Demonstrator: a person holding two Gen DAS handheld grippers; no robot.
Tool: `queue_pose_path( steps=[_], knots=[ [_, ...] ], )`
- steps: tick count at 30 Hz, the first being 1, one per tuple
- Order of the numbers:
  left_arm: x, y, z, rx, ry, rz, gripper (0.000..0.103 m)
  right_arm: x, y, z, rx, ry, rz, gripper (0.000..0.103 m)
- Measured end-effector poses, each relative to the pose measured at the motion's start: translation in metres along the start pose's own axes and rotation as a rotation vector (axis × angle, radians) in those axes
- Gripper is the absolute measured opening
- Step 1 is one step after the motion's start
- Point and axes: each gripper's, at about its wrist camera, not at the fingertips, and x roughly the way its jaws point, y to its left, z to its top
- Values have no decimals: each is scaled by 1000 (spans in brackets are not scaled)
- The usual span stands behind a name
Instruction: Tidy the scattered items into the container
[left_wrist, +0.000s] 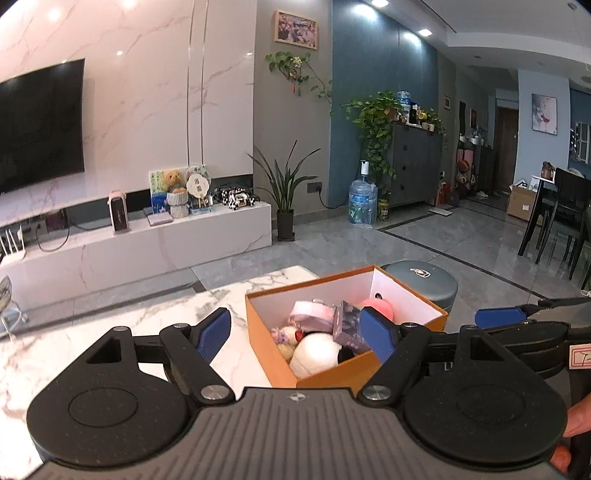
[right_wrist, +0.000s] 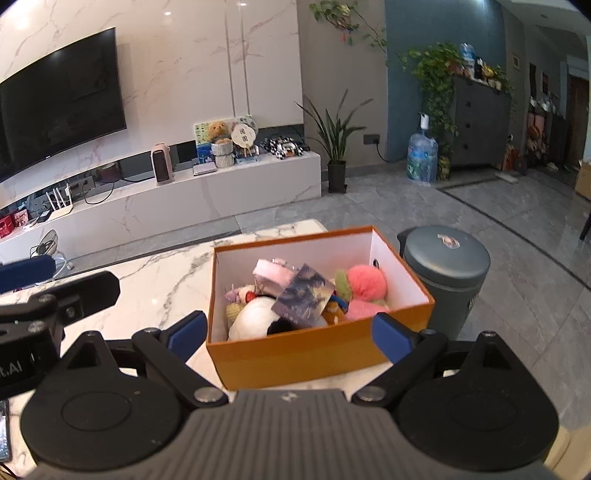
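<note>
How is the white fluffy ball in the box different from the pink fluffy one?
The white fluffy ball is white and lies at the near end of the orange box; the pink fluffy ball is pink and lies toward the far right end. A dark picture card leans over the white one's edge, while the pink one has a green plush bit beside it. Both look soft, round, and sit inside the box.
</note>
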Motion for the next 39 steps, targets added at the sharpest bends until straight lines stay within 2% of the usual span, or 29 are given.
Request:
queue_pose_path(
  steps=[16,39],
  knots=[
    [-9,6,-37,-39,76,29,90,0,14,-49,10,59,-78,97],
    [-21,0,-45,-27,92,48,89,-9,20,-64,11,67,-97,97]
  ],
)
